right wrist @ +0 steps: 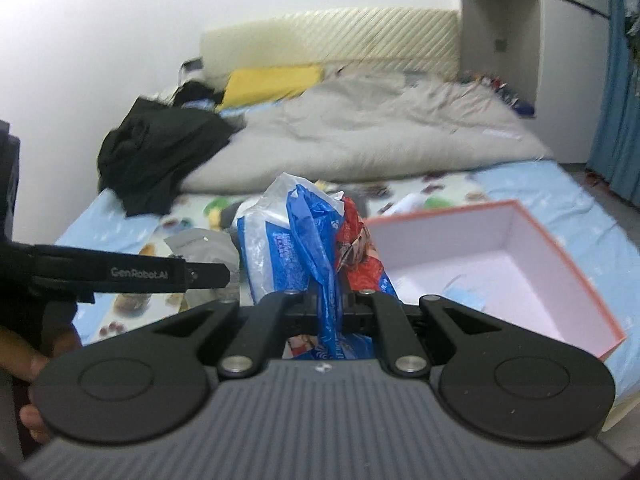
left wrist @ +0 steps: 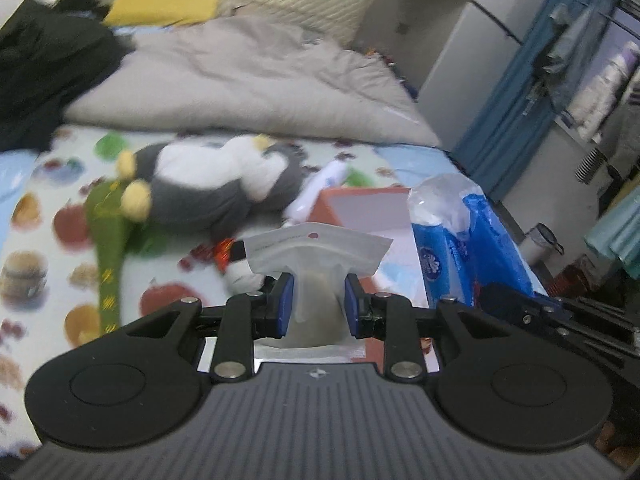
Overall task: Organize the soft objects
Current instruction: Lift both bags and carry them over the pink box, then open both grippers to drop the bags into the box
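Note:
My left gripper (left wrist: pixel 318 304) is shut on a white zip pouch (left wrist: pixel 316 254) and holds it above the bed, in front of the pink box (left wrist: pixel 372 210). My right gripper (right wrist: pixel 331 307) is shut on a blue and clear plastic bag of tissue packs (right wrist: pixel 280 240) and holds it left of the open pink box (right wrist: pixel 520 256). The same bag shows in the left wrist view (left wrist: pixel 464 236). A grey and white plush penguin (left wrist: pixel 208 184) lies on the fruit-print sheet (left wrist: pixel 36 248) beside a green cloth strip (left wrist: pixel 106 248). The left gripper shows at the left of the right wrist view (right wrist: pixel 208 274).
A grey duvet (left wrist: pixel 256 80) covers the back of the bed. Black clothes (left wrist: pixel 44 68) and a yellow pillow (left wrist: pixel 160 6) lie at the back left. A white cabinet (left wrist: pixel 452 48) and blue curtain (left wrist: pixel 508 100) stand to the right. A white tube (left wrist: pixel 320 188) lies near the box.

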`<state>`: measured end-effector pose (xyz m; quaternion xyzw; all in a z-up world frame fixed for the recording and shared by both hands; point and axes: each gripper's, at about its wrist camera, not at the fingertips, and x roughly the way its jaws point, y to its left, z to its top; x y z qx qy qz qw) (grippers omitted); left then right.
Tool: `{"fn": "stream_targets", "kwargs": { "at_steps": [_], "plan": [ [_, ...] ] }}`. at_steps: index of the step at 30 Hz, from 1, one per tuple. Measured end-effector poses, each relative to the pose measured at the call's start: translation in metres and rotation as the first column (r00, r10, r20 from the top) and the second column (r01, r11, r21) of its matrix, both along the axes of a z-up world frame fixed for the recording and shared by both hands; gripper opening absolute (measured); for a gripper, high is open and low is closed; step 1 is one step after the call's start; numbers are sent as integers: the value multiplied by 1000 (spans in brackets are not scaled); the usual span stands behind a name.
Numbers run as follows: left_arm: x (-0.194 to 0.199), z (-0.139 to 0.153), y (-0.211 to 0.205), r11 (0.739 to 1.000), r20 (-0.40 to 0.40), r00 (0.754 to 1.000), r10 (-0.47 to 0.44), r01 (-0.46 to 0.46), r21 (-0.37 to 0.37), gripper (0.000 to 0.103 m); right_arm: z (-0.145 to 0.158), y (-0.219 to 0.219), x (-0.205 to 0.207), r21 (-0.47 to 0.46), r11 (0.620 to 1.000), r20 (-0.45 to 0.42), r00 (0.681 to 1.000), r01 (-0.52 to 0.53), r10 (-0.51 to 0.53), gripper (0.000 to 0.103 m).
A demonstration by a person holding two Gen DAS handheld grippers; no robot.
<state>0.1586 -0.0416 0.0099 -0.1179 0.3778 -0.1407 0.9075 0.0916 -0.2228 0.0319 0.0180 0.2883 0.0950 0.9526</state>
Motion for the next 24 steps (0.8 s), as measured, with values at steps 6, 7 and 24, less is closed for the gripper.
{"fn": "stream_targets", "kwargs": {
  "at_steps": [6, 7, 24],
  "plan": [
    [23, 11, -51, 996, 10, 996, -86, 86, -8, 32, 9, -32, 9, -1, 997, 19, 997, 75, -75, 10],
    [28, 11, -61, 995, 6, 995, -104, 104, -5, 32, 8, -38, 11, -2, 996, 14, 996, 90, -90, 10],
    [141, -81, -176, 964, -161, 955, -250, 260, 47, 32, -80, -141, 87, 8, 959, -200, 940, 282, -275, 10]
  ]
}}
